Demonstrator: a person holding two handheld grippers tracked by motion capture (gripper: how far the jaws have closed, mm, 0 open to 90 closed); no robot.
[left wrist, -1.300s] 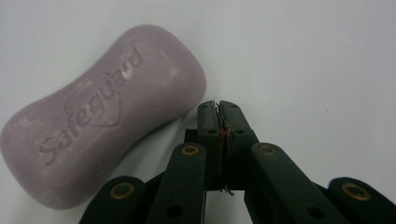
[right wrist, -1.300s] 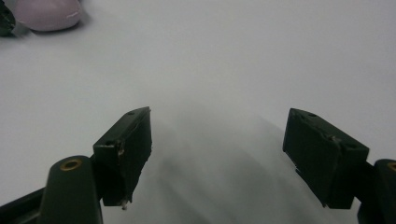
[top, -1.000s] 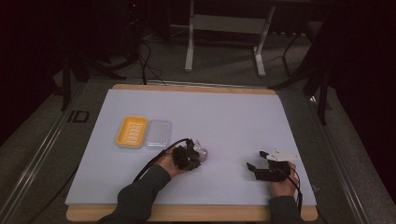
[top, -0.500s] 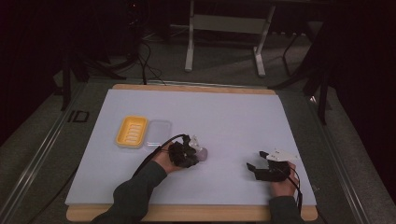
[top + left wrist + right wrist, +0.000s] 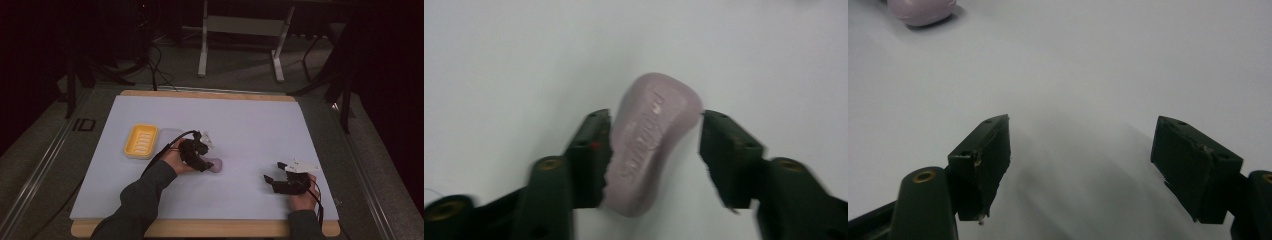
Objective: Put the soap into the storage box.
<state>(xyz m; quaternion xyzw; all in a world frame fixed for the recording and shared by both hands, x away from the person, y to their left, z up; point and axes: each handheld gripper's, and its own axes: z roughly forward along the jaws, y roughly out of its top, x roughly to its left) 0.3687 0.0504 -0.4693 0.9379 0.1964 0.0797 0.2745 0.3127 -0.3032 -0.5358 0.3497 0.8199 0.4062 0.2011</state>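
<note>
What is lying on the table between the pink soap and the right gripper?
Nothing: in the high view, the stretch of white table between the pink soap and the right gripper is bare.

The pale pink oval soap bar (image 5: 651,142) carries embossed lettering along its upper face, too blurred in the left gripper view to read. At about nine o'clock, off the white table mat (image 5: 250,125), a dark floor marking (image 5: 83,124) reads roughly "ID".
</note>
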